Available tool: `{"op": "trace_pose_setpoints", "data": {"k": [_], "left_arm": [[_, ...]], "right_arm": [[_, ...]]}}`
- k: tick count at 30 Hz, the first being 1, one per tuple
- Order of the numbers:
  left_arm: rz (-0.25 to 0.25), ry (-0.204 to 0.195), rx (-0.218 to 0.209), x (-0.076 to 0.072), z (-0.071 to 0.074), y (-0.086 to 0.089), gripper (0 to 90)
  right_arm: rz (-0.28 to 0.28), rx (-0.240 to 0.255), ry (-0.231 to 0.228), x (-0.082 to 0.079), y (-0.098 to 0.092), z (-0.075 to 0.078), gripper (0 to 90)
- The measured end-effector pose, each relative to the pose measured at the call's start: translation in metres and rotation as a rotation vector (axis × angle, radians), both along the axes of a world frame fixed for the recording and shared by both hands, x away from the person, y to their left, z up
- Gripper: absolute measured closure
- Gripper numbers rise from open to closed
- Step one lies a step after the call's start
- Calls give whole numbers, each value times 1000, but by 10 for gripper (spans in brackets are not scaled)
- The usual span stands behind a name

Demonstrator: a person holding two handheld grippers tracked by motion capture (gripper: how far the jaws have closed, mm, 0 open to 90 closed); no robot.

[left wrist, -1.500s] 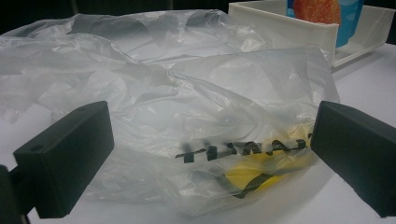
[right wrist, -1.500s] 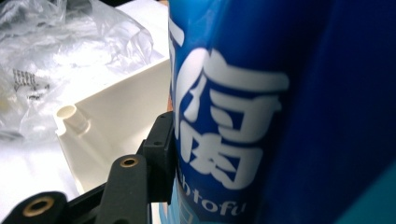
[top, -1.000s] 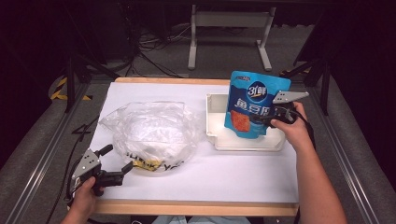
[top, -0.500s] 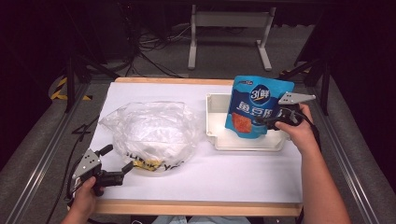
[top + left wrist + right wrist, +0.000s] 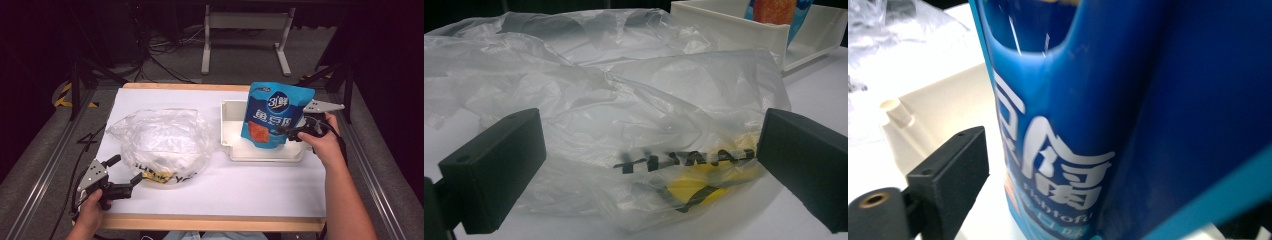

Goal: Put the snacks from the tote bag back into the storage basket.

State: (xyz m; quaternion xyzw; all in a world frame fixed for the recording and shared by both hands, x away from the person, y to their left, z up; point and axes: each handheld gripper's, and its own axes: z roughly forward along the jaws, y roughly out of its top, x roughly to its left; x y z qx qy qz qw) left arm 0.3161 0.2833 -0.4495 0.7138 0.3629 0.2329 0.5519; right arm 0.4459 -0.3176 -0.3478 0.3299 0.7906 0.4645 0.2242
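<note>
Left gripper (image 5: 122, 170): we see it held low at the near left of the table, jaws spread wide with nothing between them; in the left gripper view (image 5: 649, 165) the two black jaws stand far apart.
Plastic bag (image 5: 162, 142): we find it just ahead of the left gripper's jaws, clear and crumpled on the white tabletop (image 5: 250, 185), black lettering and a yellow patch at the edge nearest the jaws (image 5: 624, 125).
White tray (image 5: 231, 131): beyond the bag from the left gripper, and right below the right gripper's jaws (image 5: 744, 30).
Blue pouch (image 5: 275, 117): we see it upright and lifted over the tray, just off the right gripper's tips; up close (image 5: 1128, 125) its printed face bulges between the jaws.
Right gripper (image 5: 289, 132): clamped on the pouch's lower right edge, we think; one jaw sits clear at the left in its own view, the other is hidden behind the packet.
</note>
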Motion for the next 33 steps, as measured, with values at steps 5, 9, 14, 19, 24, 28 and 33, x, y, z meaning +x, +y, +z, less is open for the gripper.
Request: {"op": "trace_pose_setpoints", "data": {"k": [5, 9, 14, 19, 24, 28, 33], "left_arm": [[-4, -2, 5, 0, 0, 0, 2], [-4, -1, 4, 0, 0, 0, 2], [-3, -2, 5, 0, 0, 0, 2], [1, -4, 0, 1, -1, -1, 1], [1, 3, 4, 1, 0, -2, 1], [-1, -3, 1, 2, 0, -3, 2], [-4, -6, 0, 3, 0, -3, 1]], "right_arm": [[-59, 10, -50, -18, -5, 13, 82], [-92, 16, -68, -28, -12, 20, 80], [-128, 16, -74, -44, -24, 30, 80], [-139, 24, -73, -59, -28, 36, 80], [-119, 55, -71, -78, -27, 45, 80], [-90, 53, -67, -90, -23, 50, 75], [-2, 69, -61, -108, -8, 54, 75]]}}
